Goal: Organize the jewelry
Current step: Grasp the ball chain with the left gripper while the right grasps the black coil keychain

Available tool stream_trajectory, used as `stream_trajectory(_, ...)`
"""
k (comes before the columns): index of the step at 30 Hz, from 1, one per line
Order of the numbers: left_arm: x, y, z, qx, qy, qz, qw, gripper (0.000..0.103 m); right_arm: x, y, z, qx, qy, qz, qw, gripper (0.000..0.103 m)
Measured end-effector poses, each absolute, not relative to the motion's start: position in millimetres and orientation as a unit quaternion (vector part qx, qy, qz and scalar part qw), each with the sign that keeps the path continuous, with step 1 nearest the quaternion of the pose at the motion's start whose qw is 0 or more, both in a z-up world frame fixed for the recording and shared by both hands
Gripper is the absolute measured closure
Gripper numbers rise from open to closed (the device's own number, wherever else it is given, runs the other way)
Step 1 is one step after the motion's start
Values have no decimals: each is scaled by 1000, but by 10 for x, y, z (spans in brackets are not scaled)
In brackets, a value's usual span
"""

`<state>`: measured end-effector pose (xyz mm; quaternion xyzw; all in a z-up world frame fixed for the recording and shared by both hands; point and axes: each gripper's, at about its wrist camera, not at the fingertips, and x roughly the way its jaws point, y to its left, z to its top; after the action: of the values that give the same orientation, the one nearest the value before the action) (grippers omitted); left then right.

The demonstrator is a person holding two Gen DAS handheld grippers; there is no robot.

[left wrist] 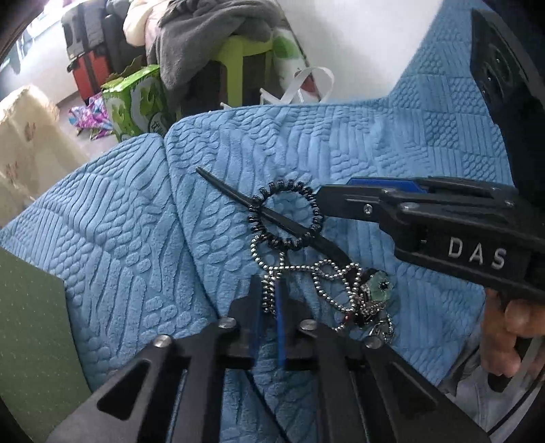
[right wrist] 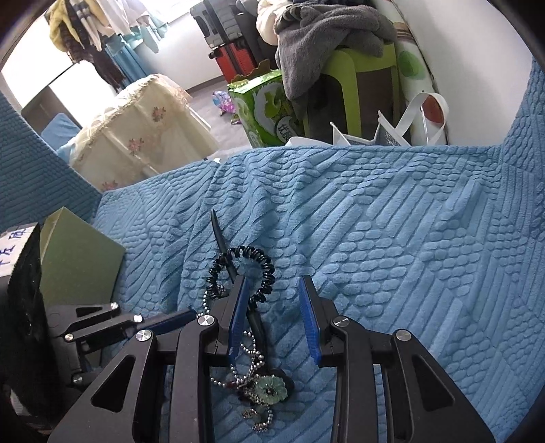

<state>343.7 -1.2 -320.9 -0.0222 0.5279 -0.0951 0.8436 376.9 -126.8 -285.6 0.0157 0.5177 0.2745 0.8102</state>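
Left gripper [left wrist: 269,300] pinching bead chain [left wrist: 306,269], right gripper [right wrist: 274,296] spread above.

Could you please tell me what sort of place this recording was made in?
Probably a lived-in home room: a sofa under a blue textured cover, suitcases stacked by the wall, and clothes hanging at the window.

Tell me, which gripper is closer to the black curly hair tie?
Right. The right gripper has one finger touching the hair tie; the left gripper sits nearer the bead chain.
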Motion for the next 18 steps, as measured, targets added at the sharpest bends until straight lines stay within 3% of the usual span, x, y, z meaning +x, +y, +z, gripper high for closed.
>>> stream_trajectory(18,3399,350,-2825,-110,486,-103,861,103,3809,-1045,-2982,-6,531,268,804,78)
